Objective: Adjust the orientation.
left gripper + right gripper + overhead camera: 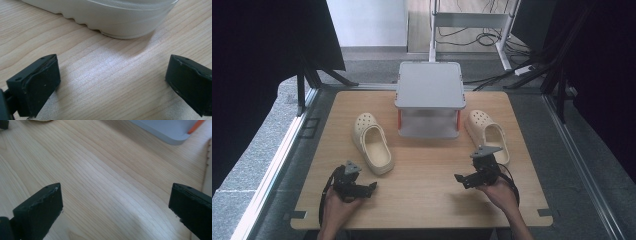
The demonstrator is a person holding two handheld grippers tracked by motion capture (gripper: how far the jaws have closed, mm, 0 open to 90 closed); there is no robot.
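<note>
High view, and the wooden bench (422,190) takes up the middle of the scene, a person's hands coming in from six o'clock. Up at twelve o'clock on the bench stands the grey two-tier rack (429,85), its top shelf bare, orange posts between the tiers. At ten o'clock from the bench's centre lies the left cream clog (372,142), sole down, opening up, heel end pointing toward six. Over at two o'clock sits the right cream clog (487,134), also sole down, just beside the rack's lower tier. Down at seven o'clock, the left tool (373,187) is low over the wood, just below the left clog's heel, jaws pointing toward three o'clock. In the left gripper view its jaws are spread wide with bare wood between them, and the clog's ribbed sole edge (105,17) lies at twelve o'clock, near but apart from the tips. At five o'clock, the right tool (459,178) sits just below the right clog, jaws aimed toward nine o'clock. In the right gripper view its jaws are spread wide too, nothing between them, the rack's grey base corner (170,131) at one o'clock.
</note>
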